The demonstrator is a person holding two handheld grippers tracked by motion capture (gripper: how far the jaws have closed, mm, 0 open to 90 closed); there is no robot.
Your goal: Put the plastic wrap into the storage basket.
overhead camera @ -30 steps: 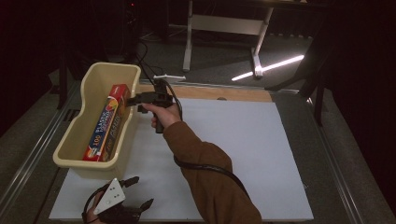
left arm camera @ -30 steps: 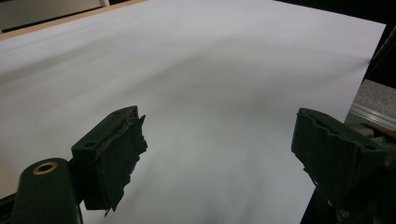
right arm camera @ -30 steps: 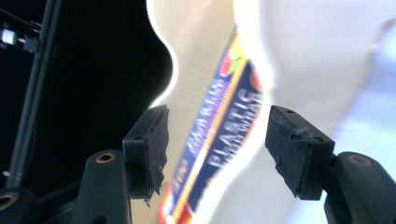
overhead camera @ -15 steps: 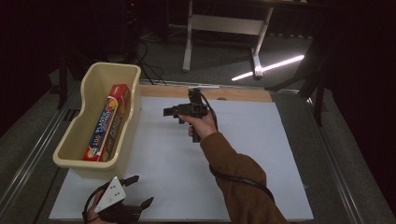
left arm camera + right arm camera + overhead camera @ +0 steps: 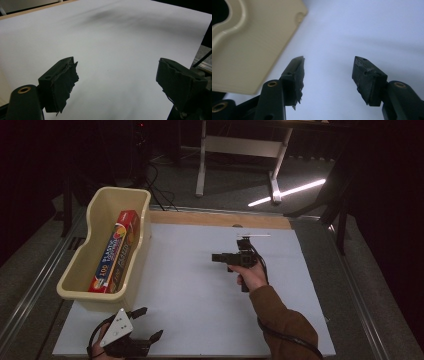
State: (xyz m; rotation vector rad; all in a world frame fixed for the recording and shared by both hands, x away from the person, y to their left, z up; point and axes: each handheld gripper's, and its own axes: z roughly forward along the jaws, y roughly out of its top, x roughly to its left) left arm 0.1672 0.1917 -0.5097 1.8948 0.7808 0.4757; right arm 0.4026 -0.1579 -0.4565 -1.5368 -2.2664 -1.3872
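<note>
Red-and-orange cardboard wrap box (image 5: 114, 251) lies inside cream plastic tub (image 5: 100, 210) at the worktop's (image 5: 200, 310) left. Left gripper (image 5: 149, 324) fingers: released, wide. Right gripper (image 5: 215, 257) fingers: just closing, empty, gap remaining. Hazard: nudging the tub could shift the box.

You drew your right gripper (image 5: 216, 257) away from the cream bin (image 5: 141, 202) and out over the middle of the white sheet (image 5: 190, 290), lower than before. Its jaws narrowed on the way, with nothing between them.
</note>
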